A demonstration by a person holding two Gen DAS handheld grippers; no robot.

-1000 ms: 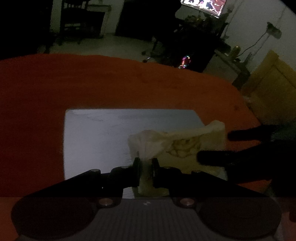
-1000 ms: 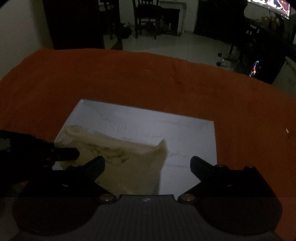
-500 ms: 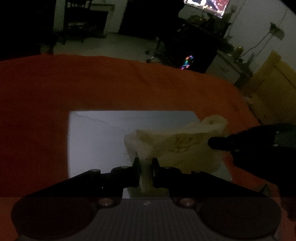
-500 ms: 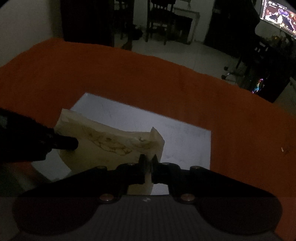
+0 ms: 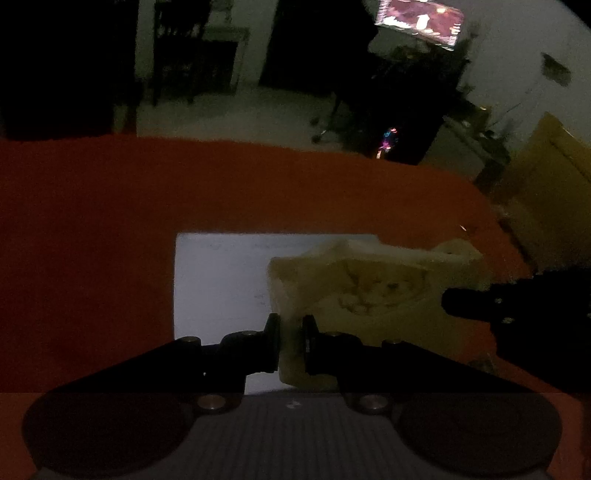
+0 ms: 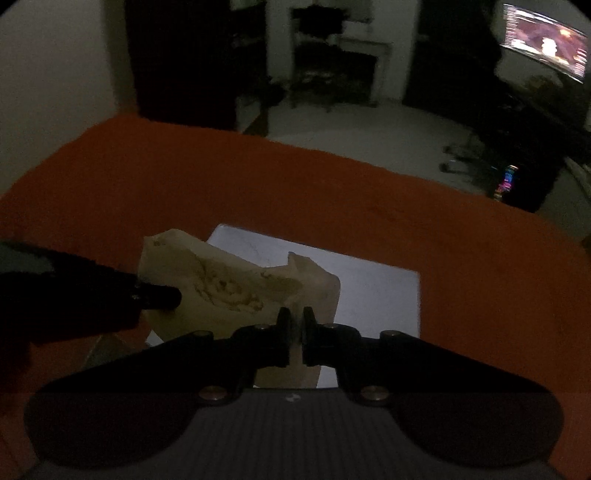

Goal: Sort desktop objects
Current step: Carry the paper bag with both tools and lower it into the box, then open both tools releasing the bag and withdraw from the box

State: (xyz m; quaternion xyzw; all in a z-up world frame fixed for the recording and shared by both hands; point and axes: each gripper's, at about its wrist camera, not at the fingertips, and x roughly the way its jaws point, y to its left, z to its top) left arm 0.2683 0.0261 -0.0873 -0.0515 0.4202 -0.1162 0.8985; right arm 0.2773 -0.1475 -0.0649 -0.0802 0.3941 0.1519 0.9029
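Observation:
A cream cloth bag with a faint printed picture (image 5: 373, 291) (image 6: 229, 288) hangs stretched between both grippers, lifted above a white sheet (image 5: 221, 280) (image 6: 373, 291) on the orange tablecloth. My left gripper (image 5: 291, 339) is shut on the bag's left edge. My right gripper (image 6: 295, 336) is shut on the bag's right edge. In the left wrist view the right gripper (image 5: 469, 302) shows as a dark shape at the bag's far side. The left gripper (image 6: 159, 295) appears likewise in the right wrist view.
The orange tablecloth (image 5: 110, 221) (image 6: 480, 277) covers the whole table around the sheet. The room beyond is dim, with a lit screen (image 5: 421, 22) (image 6: 546, 40), dark furniture and a chair (image 6: 325, 74) past the table's far edge.
The right gripper went from open to shut on the bag's edge. Both grippers then lifted the bag off the sheet and pulled it taut between them.

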